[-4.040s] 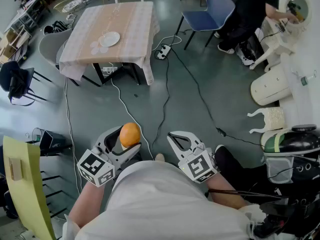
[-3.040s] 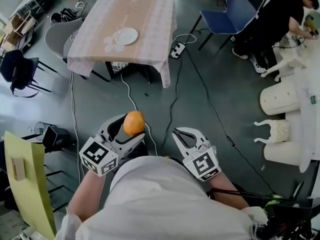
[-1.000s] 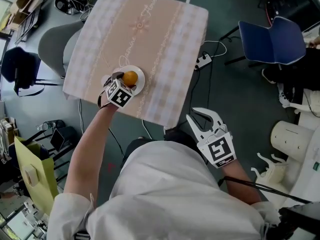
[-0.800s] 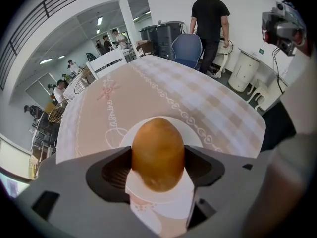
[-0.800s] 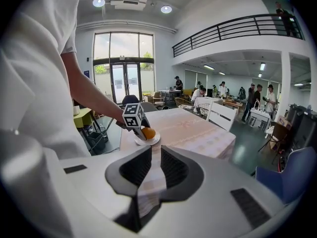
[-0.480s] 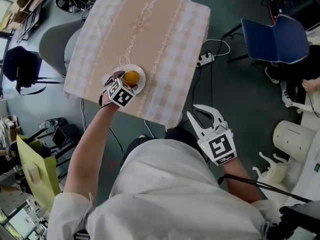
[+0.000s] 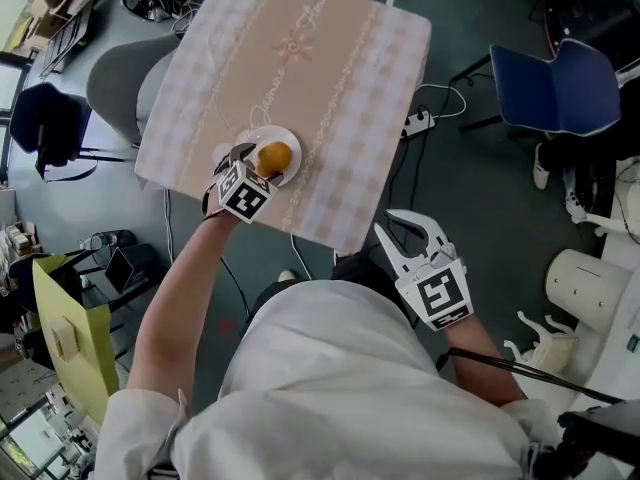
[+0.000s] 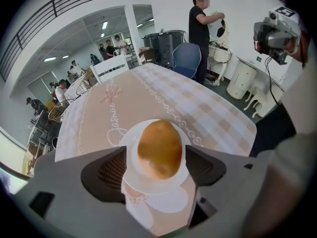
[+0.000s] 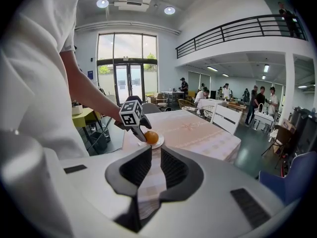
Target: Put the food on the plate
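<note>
A round orange piece of food [image 7: 274,156] rests on the white plate [image 7: 255,138] near the front edge of the checked table [image 7: 300,58]. My left gripper [image 7: 258,162] reaches over the plate with its jaws opening; the food [image 8: 159,148] lies between them with a gap on each side, above the plate [image 8: 131,135]. My right gripper [image 7: 392,226] hangs off the table near my body, shut to a narrow slit with nothing in it. In the right gripper view the right gripper [image 9: 152,163] looks toward the food [image 9: 151,137].
A grey chair [image 7: 115,83] stands left of the table and a blue chair [image 7: 555,88] at the right. A power strip [image 7: 418,120] and cables lie on the floor. A yellow chair [image 7: 60,338] is at my lower left. Several people stand in the background.
Seconds ago my left gripper carried the food over the floor, far from the table. It now stands over the plate with the food set down and the jaws a little wider.
</note>
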{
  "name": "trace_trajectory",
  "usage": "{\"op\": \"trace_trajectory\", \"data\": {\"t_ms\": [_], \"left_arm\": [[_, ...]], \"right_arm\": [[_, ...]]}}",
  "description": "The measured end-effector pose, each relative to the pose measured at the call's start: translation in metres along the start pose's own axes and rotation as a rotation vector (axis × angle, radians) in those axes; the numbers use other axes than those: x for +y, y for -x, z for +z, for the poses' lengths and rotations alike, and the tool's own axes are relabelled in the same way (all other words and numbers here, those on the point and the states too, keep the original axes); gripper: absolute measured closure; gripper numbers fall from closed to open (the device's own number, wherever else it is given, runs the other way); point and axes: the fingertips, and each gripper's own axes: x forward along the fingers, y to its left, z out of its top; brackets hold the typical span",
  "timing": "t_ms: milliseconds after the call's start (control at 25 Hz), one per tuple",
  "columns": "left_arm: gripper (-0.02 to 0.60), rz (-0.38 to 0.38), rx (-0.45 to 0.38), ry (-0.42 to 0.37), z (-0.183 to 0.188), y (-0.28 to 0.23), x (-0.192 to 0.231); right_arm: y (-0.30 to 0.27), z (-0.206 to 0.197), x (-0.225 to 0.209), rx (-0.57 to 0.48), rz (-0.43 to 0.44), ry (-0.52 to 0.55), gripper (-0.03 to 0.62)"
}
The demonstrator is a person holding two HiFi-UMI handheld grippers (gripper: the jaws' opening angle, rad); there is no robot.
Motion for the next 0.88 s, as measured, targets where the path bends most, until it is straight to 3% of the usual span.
{"op": "trace_trajectory", "data": {"t_ms": [280, 440, 720, 800, 880], "left_arm": [[0.213, 0.004, -0.099, 0.05, -0.012, 0.038, -0.008], [0.213, -0.01, -0.21, 0.135, -0.022, 0.073, -0.018], [0.216, -0.146, -0.466, 0.283, -0.044, 0.175, -0.061], [0.221, -0.2, -0.538, 0.296, -0.055, 0.206, -0.077], [0.268, -0.232, -0.611, 0.27, -0.068, 0.239, -0.092]], "right_arm": [[-0.011, 0.013, 0.026, -0.009, 0.018, 0.037, 0.53], [-0.018, 0.024, 0.05, -0.014, 0.017, 0.055, 0.53], [-0.03, 0.047, 0.116, -0.027, 0.021, 0.096, 0.53], [-0.032, 0.053, 0.136, -0.03, 0.017, 0.104, 0.53], [-0.034, 0.057, 0.158, -0.029, 0.013, 0.108, 0.53]]}}
